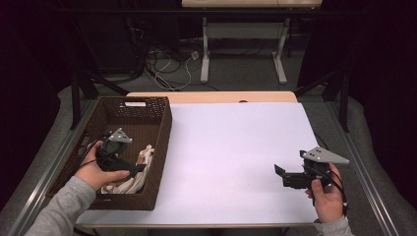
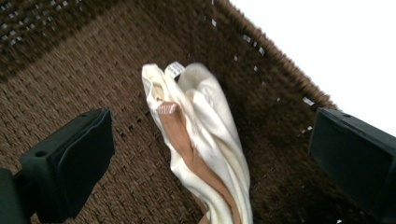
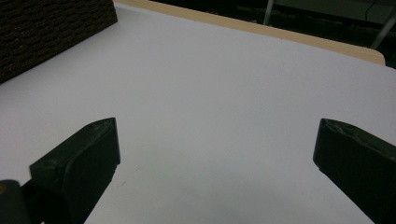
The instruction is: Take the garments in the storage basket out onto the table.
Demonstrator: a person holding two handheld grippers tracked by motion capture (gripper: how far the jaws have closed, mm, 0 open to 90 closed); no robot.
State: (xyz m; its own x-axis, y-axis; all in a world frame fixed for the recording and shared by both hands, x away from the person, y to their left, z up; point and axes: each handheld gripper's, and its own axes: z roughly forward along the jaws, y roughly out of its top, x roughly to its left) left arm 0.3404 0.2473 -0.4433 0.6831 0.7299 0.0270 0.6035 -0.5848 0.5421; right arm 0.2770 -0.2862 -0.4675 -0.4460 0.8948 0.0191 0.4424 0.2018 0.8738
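Note:
A brown woven basket [image 1: 162,137] stands on the left of the white table [image 1: 231,147]. Inside it lies a crumpled cream cloth with a tan strip [image 1: 132,176], seen up close as the cloth [image 2: 205,135] on the basket floor [image 2: 60,79]. My left gripper [image 1: 134,169] hovers inside the basket just above the cloth, open, its jaws wide on either side of the cloth and not touching it. My right gripper [image 1: 280,175] is held low over the table's right front, open, with bare white surface between its jaws [image 3: 210,140].
The basket's outer wall [image 3: 51,32] shows at the far left of the right gripper view. A tan wooden table edge [image 1: 211,97] runs along the back. Beyond it are white desk legs [image 1: 205,54] and cables on the floor. Metal rails flank the table.

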